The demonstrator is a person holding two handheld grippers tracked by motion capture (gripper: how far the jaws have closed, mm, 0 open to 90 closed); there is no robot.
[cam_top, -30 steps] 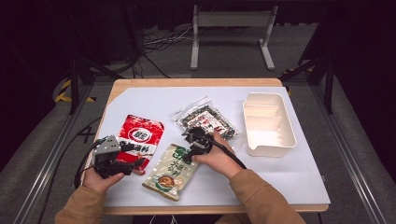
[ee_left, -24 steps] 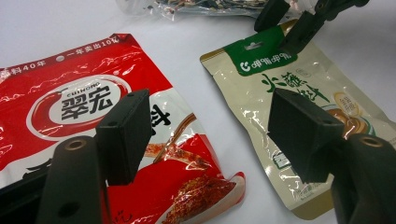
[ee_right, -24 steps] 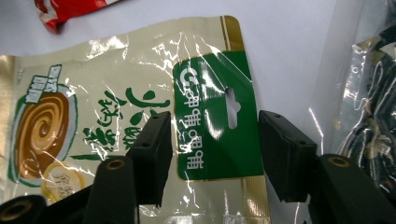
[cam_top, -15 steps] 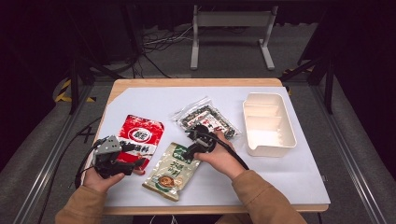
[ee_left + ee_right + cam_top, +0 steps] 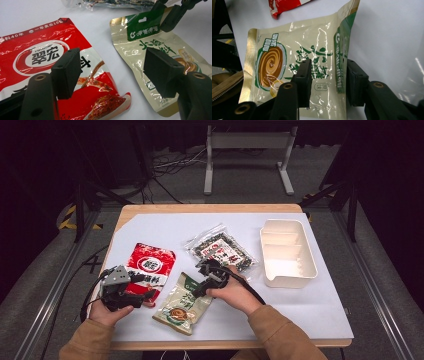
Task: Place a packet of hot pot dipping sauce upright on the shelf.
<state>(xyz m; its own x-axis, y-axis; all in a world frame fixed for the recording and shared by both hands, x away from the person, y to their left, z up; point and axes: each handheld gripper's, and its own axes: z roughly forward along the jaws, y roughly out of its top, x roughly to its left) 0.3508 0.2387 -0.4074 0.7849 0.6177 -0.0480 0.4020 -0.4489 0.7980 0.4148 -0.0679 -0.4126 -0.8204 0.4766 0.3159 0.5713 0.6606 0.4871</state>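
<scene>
Right hand-held gripper [image 5: 201,281] set over the green top edge of the beige pouch [image 5: 184,303], jaws just closing, one either side of that raised edge, pads near it but a firm pinch not certain from the right gripper view. Pouch lying flat on the white desk [image 5: 300,305] otherwise, its swirl picture end stretching away from the right hand-held gripper toward the person's sleeve. Left hand-held gripper [image 5: 142,290] held low with jaws wide apart and nothing between them, hovering above the lower corner of the red pouch [image 5: 150,267]; beige pouch just beside it on the right, a narrow strip of desk between the two pouches. Clear bag of dark dried pieces [image 5: 221,250] just beyond the right hand-held gripper. White tray [image 5: 287,252] well apart, off to that gripper's right.
</scene>
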